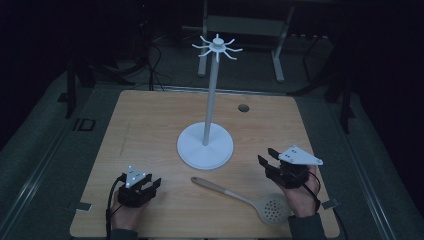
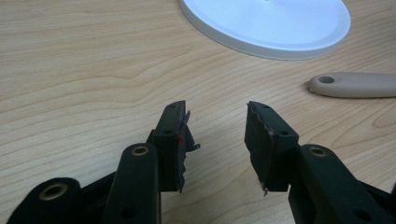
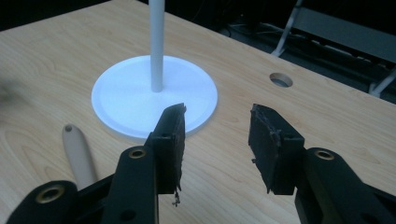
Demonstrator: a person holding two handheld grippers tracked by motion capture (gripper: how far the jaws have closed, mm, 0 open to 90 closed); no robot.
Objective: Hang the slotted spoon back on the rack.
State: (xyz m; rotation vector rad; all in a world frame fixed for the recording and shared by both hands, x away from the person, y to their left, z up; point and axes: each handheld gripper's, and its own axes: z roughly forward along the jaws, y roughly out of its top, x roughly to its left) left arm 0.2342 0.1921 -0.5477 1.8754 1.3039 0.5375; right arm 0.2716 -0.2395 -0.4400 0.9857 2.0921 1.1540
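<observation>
A white hook stand (image 1: 213,95) rises from a round base (image 1: 192,150) at the middle of the wooden table (image 1: 150,120). In front of it lies a beige slotted spoon (image 1: 240,197), handle toward the stand, perforated head at the front right. My left gripper (image 1: 152,184) is at the front left, open and empty; its own view has the jaws (image 2: 217,121) apart above bare wood, the spoon handle (image 2: 355,85) to the right. My right gripper (image 1: 266,156) hovers right of the base, open and empty (image 3: 217,121), facing the base (image 3: 126,102) and pole (image 3: 156,46).
A round cable hole (image 1: 243,107) is in the table's far right part, seen as well in the right gripper view (image 3: 280,80). Metal frame legs (image 1: 277,55) and cables stand in the dark behind the table. The spoon handle (image 3: 79,154) lies left of the right jaws.
</observation>
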